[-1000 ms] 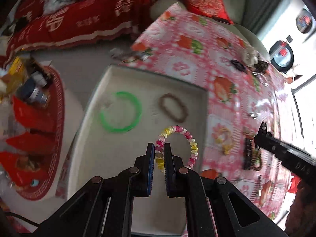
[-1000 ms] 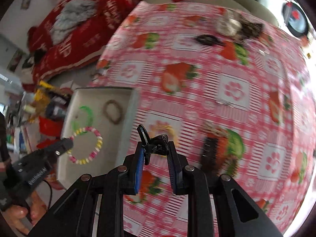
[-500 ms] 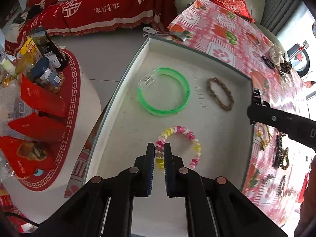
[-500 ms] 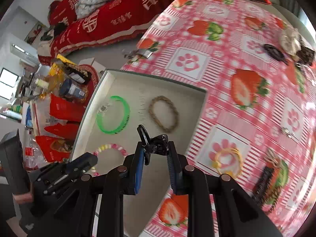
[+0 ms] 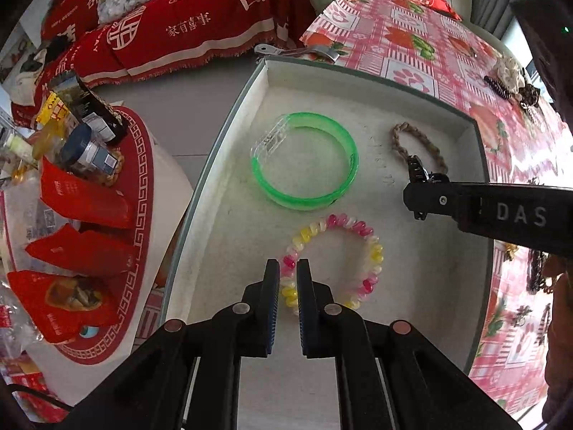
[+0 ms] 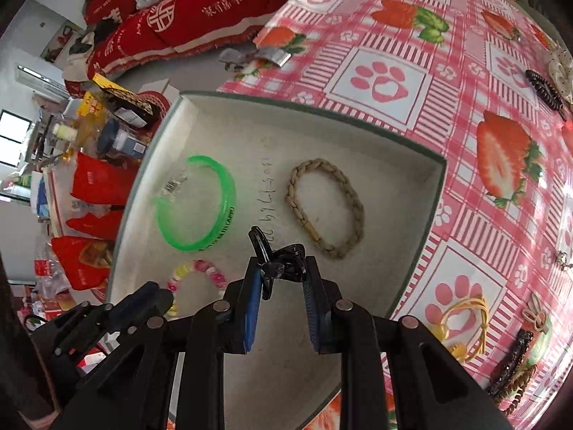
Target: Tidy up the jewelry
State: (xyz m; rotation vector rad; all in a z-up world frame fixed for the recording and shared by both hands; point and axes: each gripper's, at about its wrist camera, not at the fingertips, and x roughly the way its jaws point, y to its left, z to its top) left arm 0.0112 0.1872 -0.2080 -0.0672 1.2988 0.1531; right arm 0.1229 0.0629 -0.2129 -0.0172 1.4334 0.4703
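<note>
Left hand-held gripper [image 5: 287, 268]: clamping the near edge of the pink-yellow-white spiral bracelet [image 5: 361, 251], lying on the floor of the white tray [image 5: 229, 165]. Right hand-held gripper [image 6: 280, 273]: pinching a small black hair clip [image 6: 277, 261], hovering over the tray. Just beyond: green bangle [image 5: 308, 165] and braided tan bracelet [image 6: 326, 204] resting apart in the tray. Farther out: strawberry tablecloth [image 6: 394, 71] covering the table, carrying yellow cord bracelet [image 6: 465, 319] and dark bead strands [image 6: 512, 369].
</note>
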